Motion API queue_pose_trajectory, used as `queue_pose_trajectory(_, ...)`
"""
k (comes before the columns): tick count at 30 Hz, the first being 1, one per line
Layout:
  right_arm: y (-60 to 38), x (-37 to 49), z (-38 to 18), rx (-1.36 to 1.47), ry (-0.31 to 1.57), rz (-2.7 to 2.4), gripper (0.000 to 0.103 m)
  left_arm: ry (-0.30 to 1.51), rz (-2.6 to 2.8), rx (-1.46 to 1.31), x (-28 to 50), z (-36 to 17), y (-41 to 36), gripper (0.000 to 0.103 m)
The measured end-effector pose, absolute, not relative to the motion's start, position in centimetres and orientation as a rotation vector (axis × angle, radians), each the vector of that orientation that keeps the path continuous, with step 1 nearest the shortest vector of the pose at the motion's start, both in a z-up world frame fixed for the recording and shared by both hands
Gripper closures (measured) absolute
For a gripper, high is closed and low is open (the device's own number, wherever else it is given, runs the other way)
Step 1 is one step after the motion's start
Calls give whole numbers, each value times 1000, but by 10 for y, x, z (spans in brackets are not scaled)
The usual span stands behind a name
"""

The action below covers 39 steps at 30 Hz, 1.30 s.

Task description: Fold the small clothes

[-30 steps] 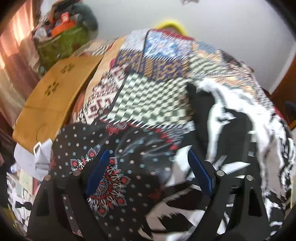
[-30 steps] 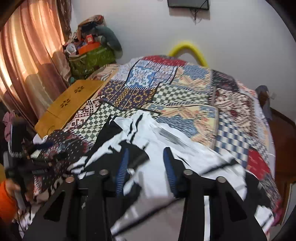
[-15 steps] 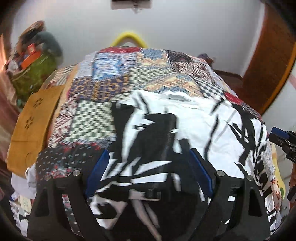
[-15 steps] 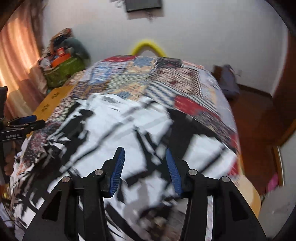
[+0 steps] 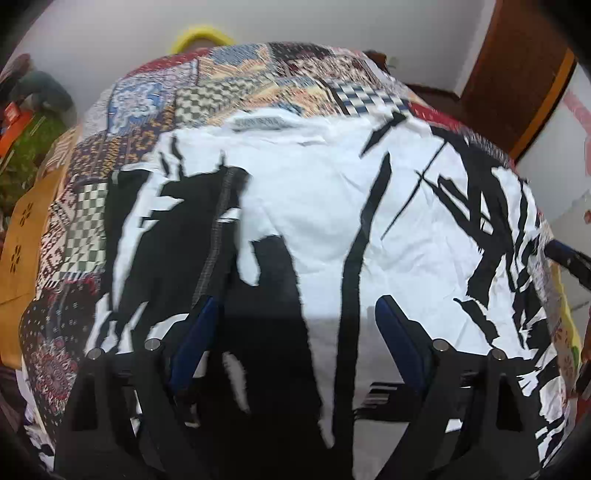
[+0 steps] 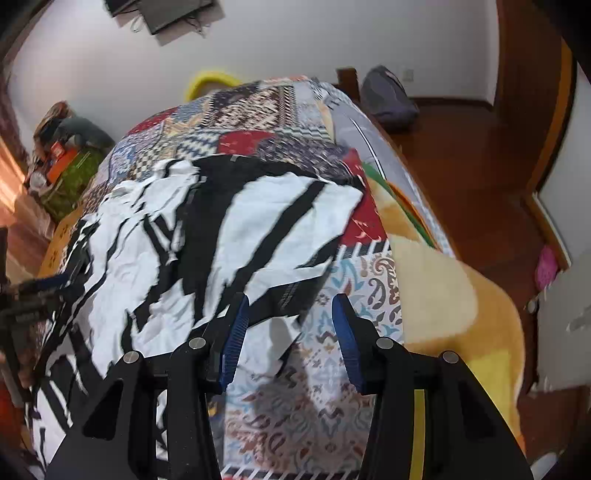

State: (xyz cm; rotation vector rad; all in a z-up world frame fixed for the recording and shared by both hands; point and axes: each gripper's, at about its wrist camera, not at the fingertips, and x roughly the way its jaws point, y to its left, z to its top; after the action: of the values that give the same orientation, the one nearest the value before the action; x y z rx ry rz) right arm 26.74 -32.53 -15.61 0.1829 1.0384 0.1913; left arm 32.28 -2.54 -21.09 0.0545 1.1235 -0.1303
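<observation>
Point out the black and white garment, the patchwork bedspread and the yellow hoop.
black and white garment (image 5: 325, 206): left wrist view, white middle panel.
patchwork bedspread (image 6: 258, 107): right wrist view, far end.
yellow hoop (image 5: 201, 31): left wrist view, top arc.

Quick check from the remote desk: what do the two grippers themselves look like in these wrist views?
Both match: the left gripper and right gripper have black angular frames, silver round bolt heads and ribbed blue pads on the fingers. The right frame carries a yellow strip. No cables or sleeves show.

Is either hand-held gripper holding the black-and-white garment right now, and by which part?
Nothing is held. The left hand-held gripper and right hand-held gripper are both open above the black-and-white garment, which lies spread on the patchwork bedspread.
</observation>
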Motion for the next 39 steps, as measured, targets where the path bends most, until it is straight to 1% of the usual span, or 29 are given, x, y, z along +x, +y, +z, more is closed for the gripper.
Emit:
queue_pose_trajectory(5,-331,282,-166,244,1048,211,60,1149,-158,112,328,-226,-42,16)
queue_pose_trajectory(8,-330,289,-170,269,1043,220,57,1151,-163,135,328,-230,-46,15)
queue_pose_trajectory(10,-328,290,-171,258,1031,210,63,1151,-167,131,328,-231,-46,14)
queue_pose_trajectory(11,-326,288,-170,240,1019,200,75,1151,-169,128,329,-231,-46,14)
queue_pose_trajectory(12,-324,290,-169,222,1014,193,90,1151,-170,125,330,-232,-46,13)
queue_pose_trajectory(13,-324,289,-169,211,1011,186,95,1151,-171,123,330,-232,-45,13)
queue_pose_trajectory(15,-325,290,-165,227,1003,194,98,1150,-170,123,330,-232,-45,13)
queue_pose_trajectory(18,-328,283,-154,242,972,208,100,1145,-160,118,330,-231,-43,13)
queue_pose_trajectory(23,-323,278,-112,256,892,274,101,1116,-141,68,326,-218,-32,13)
queue_pose_trajectory(29,-275,289,-76,232,835,415,101,1047,-121,43,312,-190,-16,13)
queue_pose_trajectory(34,-218,295,-82,192,860,522,101,999,-107,21,299,-168,1,13)
queue_pose_trajectory(39,-173,309,-118,119,975,562,100,981,-89,21,291,-160,14,13)
